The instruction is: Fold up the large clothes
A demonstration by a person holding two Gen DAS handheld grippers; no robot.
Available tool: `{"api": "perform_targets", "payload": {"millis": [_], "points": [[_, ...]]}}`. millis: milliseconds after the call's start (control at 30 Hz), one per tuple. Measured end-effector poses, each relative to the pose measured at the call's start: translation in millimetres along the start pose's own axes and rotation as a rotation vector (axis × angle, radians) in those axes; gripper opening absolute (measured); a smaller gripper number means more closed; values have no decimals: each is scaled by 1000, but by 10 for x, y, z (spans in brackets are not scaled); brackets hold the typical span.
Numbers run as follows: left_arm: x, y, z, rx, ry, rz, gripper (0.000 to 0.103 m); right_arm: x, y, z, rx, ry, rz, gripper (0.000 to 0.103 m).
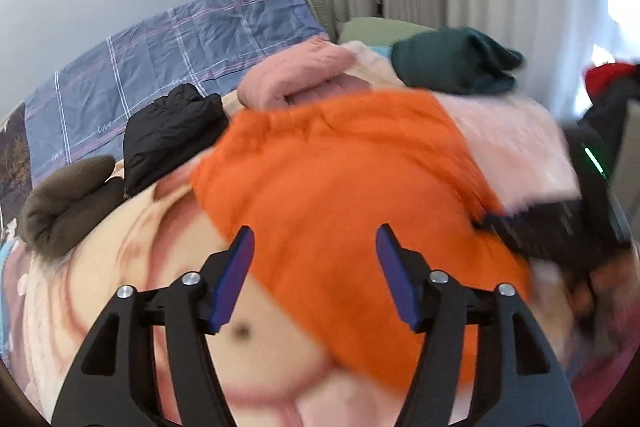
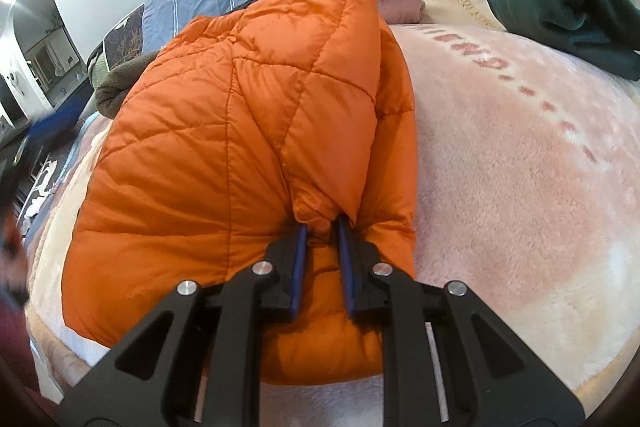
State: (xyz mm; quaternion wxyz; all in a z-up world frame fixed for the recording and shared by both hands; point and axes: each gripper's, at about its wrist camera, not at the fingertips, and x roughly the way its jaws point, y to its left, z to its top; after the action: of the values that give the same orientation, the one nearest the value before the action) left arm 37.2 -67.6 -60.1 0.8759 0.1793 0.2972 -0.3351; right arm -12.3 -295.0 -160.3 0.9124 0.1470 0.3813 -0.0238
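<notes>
Your right gripper (image 2: 322, 223) is nearly closed, and its two blue pads pinch a bunched fold of the orange puffer jacket (image 2: 240, 131). The fold sits right between the pads, at the near edge of the jacket. From there the jacket spreads away from your gripper, up and to the left, with its quilted side showing. It lies on the fluffy pink blanket (image 2: 520, 167) that covers the bed.

Your left gripper (image 1: 314, 239) is open wide and holds nothing. The orange puffer jacket (image 1: 340, 179) lies just past its blue fingertips (image 1: 244, 243) and under the gap between them, but the pads do not press on it. This view is blurry, so you cannot tell if the tips touch the cloth.

More clothes sit at the far side of the bed. A dark green folded garment (image 2: 560, 7) lies on the blanket to the right, well apart from the jacket. A pink garment (image 1: 288, 75) lies just behind the jacket. A black puffy garment (image 1: 172, 135) and a brown one (image 1: 68, 203) lie to the left. A blue checked quilt (image 1: 160, 67) lies behind them.
</notes>
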Motion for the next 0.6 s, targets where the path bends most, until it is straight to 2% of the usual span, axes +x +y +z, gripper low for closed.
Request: {"api": "perform_targets", "payload": {"millis": [167,267,333,400,433,533,600], "points": [[-415,-434,-434,103,2,-68,78,9,-25,12,10,-1,8,16],[-288,-727,-631,203,70,-28,78,7,-30,8,14,-4,9,16],[-130,-836,-689,224,103,1,78,5,-41,7,16,-7,11,16],[48,-868,-685,202,117,93,78,3,-44,2,14,-11,10,16],[191,-843,-641,164,128,170,78,3,-50,-2,14,-12,11,16],[256,-725,-517,45,123,184,78,2,-50,-15,16,-15,9,16],[215,-648,-521,19,121,188,79,2,-46,-23,14,-13,5,16]]}}
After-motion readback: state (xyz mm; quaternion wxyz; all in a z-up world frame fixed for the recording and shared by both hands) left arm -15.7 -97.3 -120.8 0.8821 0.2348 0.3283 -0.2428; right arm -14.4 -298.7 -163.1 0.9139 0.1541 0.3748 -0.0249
